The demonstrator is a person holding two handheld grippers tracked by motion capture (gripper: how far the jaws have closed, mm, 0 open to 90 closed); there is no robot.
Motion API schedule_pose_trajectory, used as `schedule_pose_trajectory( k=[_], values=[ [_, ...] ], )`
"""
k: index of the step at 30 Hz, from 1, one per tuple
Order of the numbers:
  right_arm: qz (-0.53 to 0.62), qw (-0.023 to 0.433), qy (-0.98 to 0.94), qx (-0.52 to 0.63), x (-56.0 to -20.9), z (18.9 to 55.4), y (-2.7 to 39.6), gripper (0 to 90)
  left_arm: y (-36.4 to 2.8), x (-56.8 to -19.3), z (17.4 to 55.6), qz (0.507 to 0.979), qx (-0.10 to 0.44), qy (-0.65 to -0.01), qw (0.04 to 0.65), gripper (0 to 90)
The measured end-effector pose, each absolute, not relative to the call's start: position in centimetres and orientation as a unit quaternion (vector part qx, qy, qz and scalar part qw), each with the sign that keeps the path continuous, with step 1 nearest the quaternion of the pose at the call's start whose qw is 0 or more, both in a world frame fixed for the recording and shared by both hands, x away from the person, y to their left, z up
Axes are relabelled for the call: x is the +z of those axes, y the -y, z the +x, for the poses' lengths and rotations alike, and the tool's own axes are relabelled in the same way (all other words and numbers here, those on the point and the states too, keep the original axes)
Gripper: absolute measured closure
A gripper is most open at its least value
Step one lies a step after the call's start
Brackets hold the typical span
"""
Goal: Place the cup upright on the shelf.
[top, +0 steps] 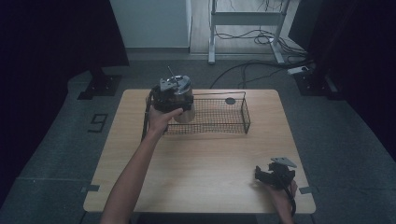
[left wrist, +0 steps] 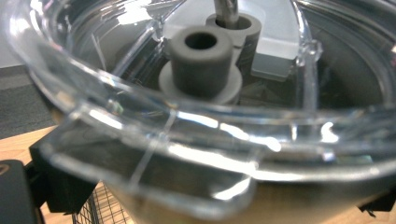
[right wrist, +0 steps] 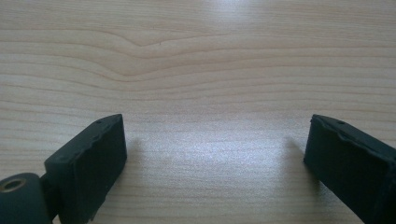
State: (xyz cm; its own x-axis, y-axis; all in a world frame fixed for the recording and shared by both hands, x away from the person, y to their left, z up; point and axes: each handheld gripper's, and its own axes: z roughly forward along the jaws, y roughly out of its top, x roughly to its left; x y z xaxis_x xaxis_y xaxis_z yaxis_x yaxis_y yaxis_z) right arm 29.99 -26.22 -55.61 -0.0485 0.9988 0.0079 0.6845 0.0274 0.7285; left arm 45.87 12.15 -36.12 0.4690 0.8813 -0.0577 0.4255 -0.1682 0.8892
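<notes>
A clear plastic bowl (top: pixel 183 103) with a grey hub stands over the left end of a black wire basket (top: pixel 246 113). My left gripper (top: pixel 164 99) is shut on the bowl's side, with a hand wrapped round the gripper. In the left gripper view the bowl's clear rim (left wrist: pixel 196 154) and two grey hollow posts (left wrist: pixel 201 60) sit very close, and the left gripper (left wrist: pixel 219 198) has its black jaws at either side of the bowl. My right gripper (top: pixel 264 174) rests near the table's front right corner. Its jaws stand wide open over bare wood, the right gripper (right wrist: pixel 215 154) holding nothing.
A small dark round piece (top: pixel 230 101) lies in the basket's far right part. The wooden table (top: pixel 201 158) sits on a grey floor, with cables (top: pixel 252 65) and a desk frame (top: pixel 212 32) behind it.
</notes>
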Motion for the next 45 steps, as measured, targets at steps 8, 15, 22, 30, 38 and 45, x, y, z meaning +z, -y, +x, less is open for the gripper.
schedule_pose_trajectory(
  k=[8,15,22,30,38,45],
  values=[
    [0.634,0.271,-0.664,0.29,-55.6,30.0,26.2,5.6,-11.8,-36.4,47.0,0.724,0.25,-0.453,0.455,4.1],
    [0.634,0.271,-0.664,0.29,-55.6,30.0,26.2,5.6,-11.3,-37.2,48.1,0.726,0.252,-0.455,0.449,4.1],
    [0.635,0.271,-0.663,0.29,-55.6,30.0,26.2,5.7,-11.1,-38.8,49.9,0.724,0.261,-0.468,0.434,4.1],
    [0.634,0.271,-0.663,0.29,-55.6,30.0,26.2,5.7,-11.1,-40.4,51.1,0.731,0.266,-0.476,0.411,4.1],
    [0.634,0.271,-0.663,0.29,-55.6,30.0,26.2,5.7,-11.1,-41.9,52.0,0.726,0.252,-0.494,0.407,4.1],
    [0.635,0.271,-0.663,0.29,-55.6,30.0,26.2,5.7,-10.5,-43.7,52.5,0.731,0.243,-0.502,0.393,4.0]
  ],
)
